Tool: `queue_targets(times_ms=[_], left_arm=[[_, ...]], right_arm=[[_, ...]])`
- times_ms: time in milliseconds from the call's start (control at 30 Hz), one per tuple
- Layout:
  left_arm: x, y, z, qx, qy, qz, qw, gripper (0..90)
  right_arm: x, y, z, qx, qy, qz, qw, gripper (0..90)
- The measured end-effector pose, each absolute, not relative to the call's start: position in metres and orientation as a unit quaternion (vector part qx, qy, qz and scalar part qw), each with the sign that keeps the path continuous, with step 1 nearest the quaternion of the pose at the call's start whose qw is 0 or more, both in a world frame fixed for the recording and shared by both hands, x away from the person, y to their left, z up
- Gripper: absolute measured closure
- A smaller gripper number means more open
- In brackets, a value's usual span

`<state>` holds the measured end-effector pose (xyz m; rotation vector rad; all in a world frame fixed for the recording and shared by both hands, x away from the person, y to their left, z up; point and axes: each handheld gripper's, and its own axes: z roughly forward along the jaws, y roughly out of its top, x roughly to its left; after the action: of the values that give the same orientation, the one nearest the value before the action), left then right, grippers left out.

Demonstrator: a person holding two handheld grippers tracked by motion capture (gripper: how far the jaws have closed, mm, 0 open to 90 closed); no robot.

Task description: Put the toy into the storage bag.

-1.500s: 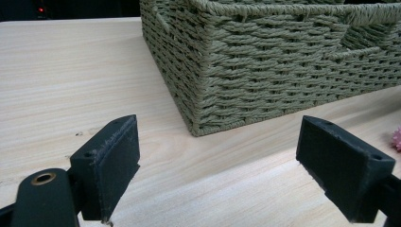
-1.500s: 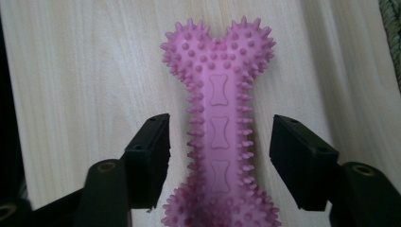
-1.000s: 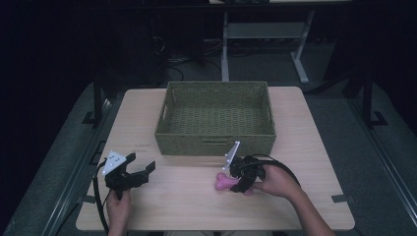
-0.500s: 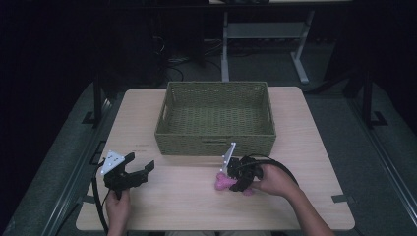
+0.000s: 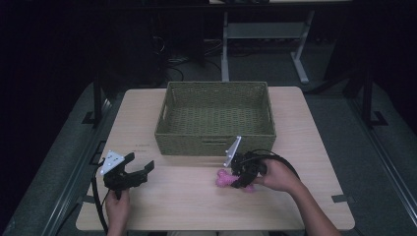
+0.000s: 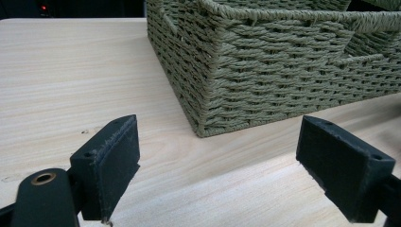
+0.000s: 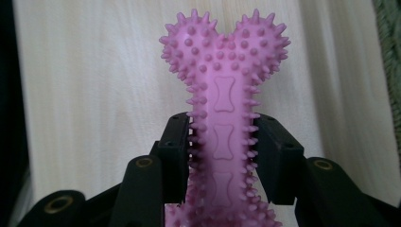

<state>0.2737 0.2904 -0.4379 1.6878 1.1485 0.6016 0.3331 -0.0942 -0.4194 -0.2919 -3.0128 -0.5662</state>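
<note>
A pink spiky bone-shaped toy (image 5: 223,179) lies on the wooden table (image 5: 172,206) just in front of the woven basket (image 5: 216,142). My right gripper (image 5: 237,181) has just been closing and now clamps the toy's shaft. In the right gripper view both pads press the pink toy (image 7: 224,90) from either side, its knobbed end sticking out ahead of my right gripper (image 7: 223,151). My left gripper (image 5: 140,162) rests near the table's front left, open, with nothing between its fingers. In the left gripper view my left gripper (image 6: 222,161) faces the basket's corner (image 6: 283,71).
The olive basket holds nothing that I can see and takes up the table's far middle. Bare tabletop lies between the two grippers and along the front edge. A desk frame (image 5: 300,69) and cables stand on the dark floor behind.
The right gripper's jaws have closed in on the pink toy's shaft. The right hand has shifted only slightly. The left gripper has stayed put.
</note>
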Motion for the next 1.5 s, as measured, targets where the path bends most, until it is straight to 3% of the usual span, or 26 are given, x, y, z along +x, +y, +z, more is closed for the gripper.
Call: queue_targets(times_ms=[600, 1500], left_arm=[[0.274, 0.287, -0.439, 0.698, 0.468, 0.245, 0.483, 13.7], [0.275, 0.290, -0.438, 0.696, 0.470, 0.248, 0.483, 13.7]], right_arm=[[0.352, -0.136, -0.363, -0.117, -0.962, -0.244, 0.025, 58.0], [0.380, -0.139, -0.322, -0.118, -0.955, -0.273, 0.021, 58.0]])
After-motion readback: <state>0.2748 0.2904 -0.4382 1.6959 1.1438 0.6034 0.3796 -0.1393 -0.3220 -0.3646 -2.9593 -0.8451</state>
